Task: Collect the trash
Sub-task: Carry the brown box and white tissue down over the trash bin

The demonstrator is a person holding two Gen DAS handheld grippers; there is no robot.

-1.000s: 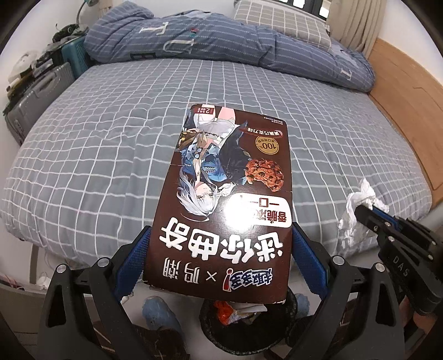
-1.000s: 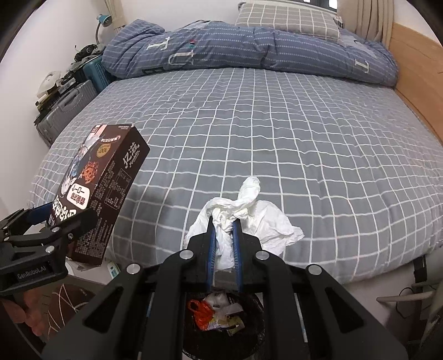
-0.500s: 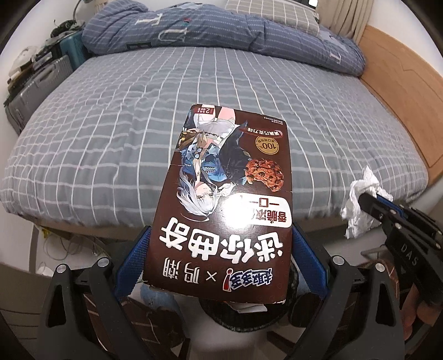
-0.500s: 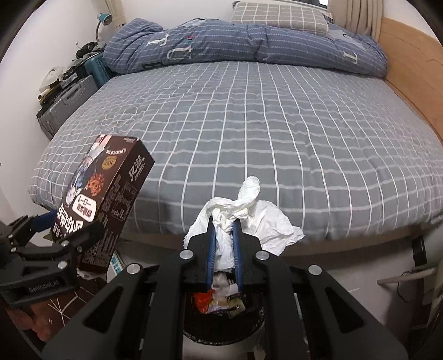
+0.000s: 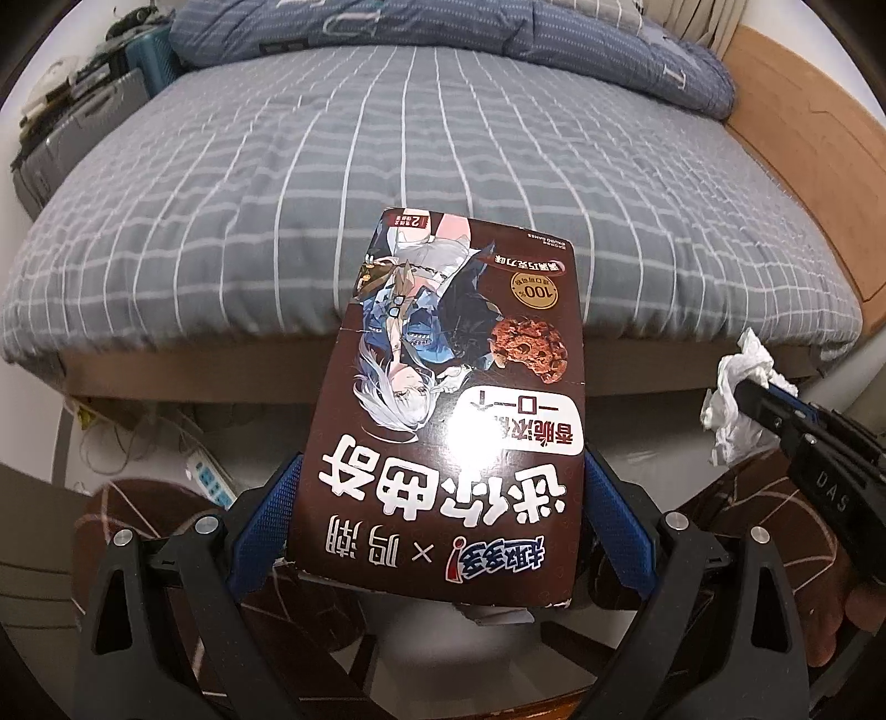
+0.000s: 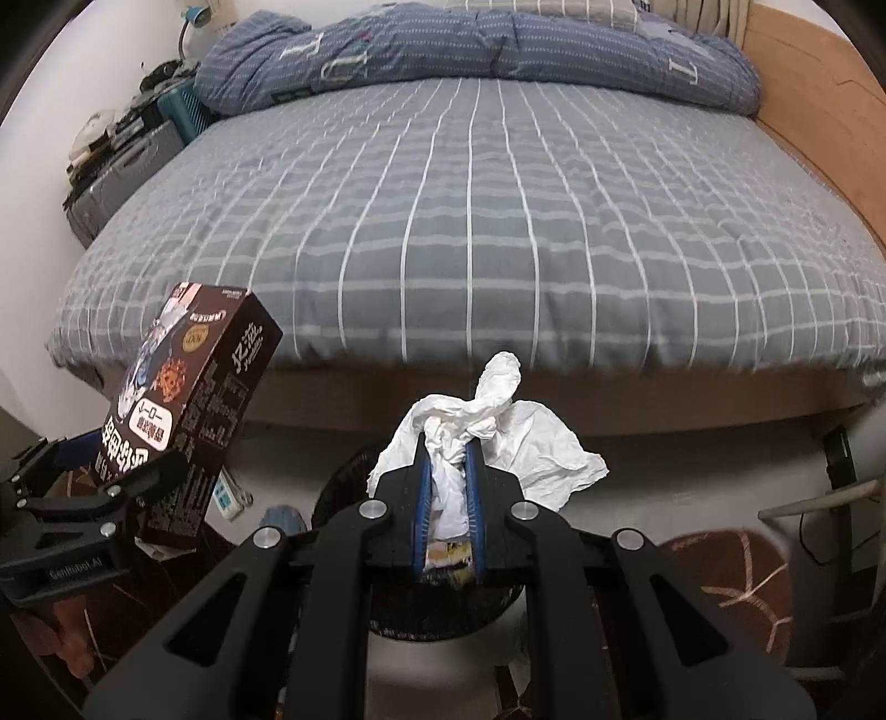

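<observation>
My left gripper [image 5: 443,487] is shut on a dark brown cookie box [image 5: 459,399] with a cartoon figure and white lettering; its blue pads press the box's two long sides. The same cookie box [image 6: 188,410] shows at the left of the right wrist view, held up off the floor. My right gripper [image 6: 448,448] is shut on a crumpled white tissue [image 6: 498,437], which also appears as the tissue [image 5: 736,399] at the right of the left wrist view. A black trash bin [image 6: 354,482] stands on the floor right under the right gripper, mostly hidden by it.
A bed with a grey checked sheet [image 6: 470,221] fills the background, a blue duvet [image 6: 470,50] at its head. A wooden bed frame [image 5: 819,166] runs along the right. Suitcases [image 6: 122,171] stand at the left. A white power strip [image 5: 207,476] and a brown patterned rug [image 6: 736,576] lie on the floor.
Both grippers have pulled back from the bed and sunk lower with their loads; the bed's edge and the floor have come into view. Both grips are unchanged.
</observation>
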